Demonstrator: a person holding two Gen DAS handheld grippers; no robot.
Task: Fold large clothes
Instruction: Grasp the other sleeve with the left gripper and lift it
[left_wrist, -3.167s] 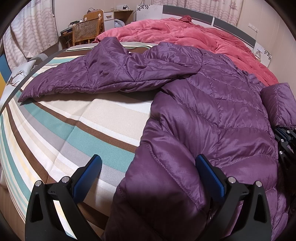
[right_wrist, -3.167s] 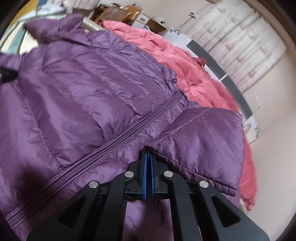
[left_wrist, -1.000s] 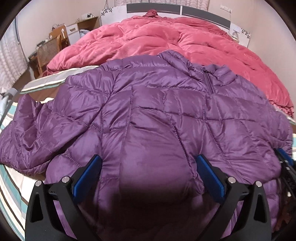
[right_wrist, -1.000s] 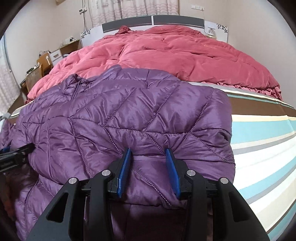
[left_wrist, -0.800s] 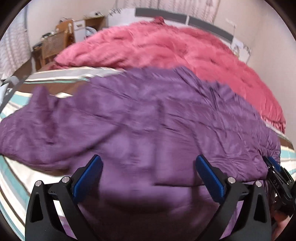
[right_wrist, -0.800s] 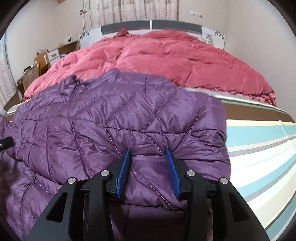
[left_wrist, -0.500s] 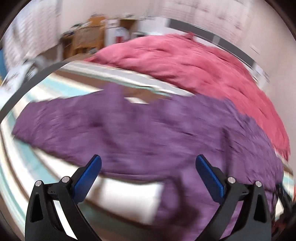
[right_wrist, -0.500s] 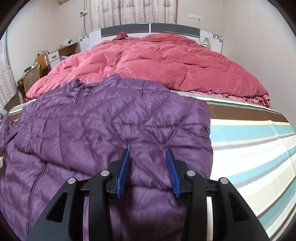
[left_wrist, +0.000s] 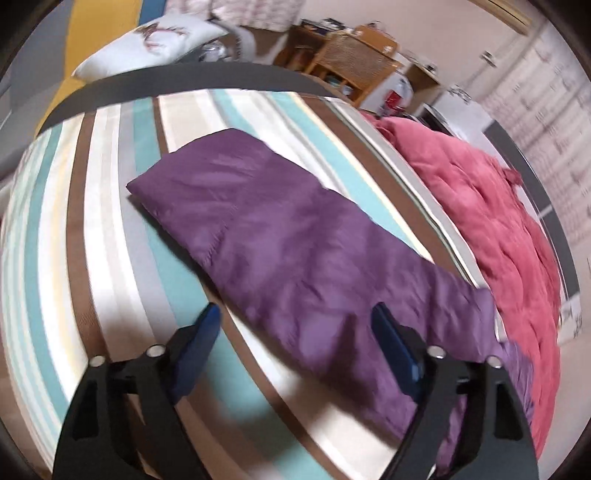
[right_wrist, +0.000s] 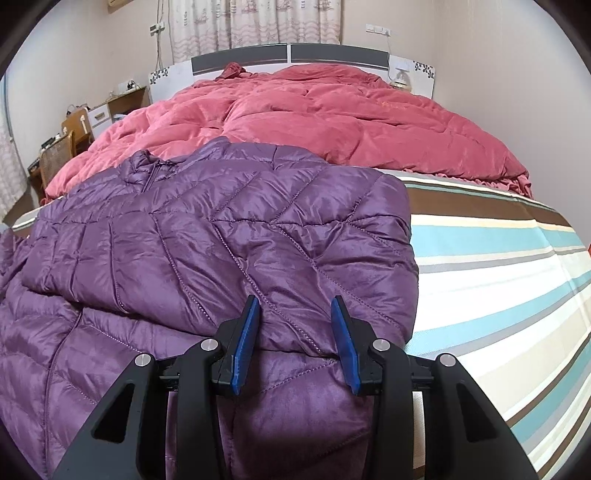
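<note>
A purple quilted down jacket (right_wrist: 184, 240) lies on the striped bed sheet (right_wrist: 498, 277), zipper side up, with its right part folded over onto the body. My right gripper (right_wrist: 295, 317) hovers over the edge of that folded part. Its jaws stand partly apart and pinch no fabric. In the blurred left wrist view the jacket's other sleeve (left_wrist: 280, 240) stretches out flat across the sheet (left_wrist: 110, 221). My left gripper (left_wrist: 295, 328) is over the sleeve near the shoulder end. Its jaws are closing with the sleeve lying between them, and the pads are clear of the fabric.
A red duvet (right_wrist: 314, 118) is heaped on the far half of the bed below the headboard (right_wrist: 288, 55). Beyond the bed's dark edge (left_wrist: 184, 77) are a white pillow (left_wrist: 155, 40) and a wicker chair (left_wrist: 354, 59) by a desk.
My left gripper has swung left off the jacket's body to the outstretched sleeve, rolling as it went, and its jaws have narrowed. The right gripper has barely moved, and its jaw gap is unchanged.
</note>
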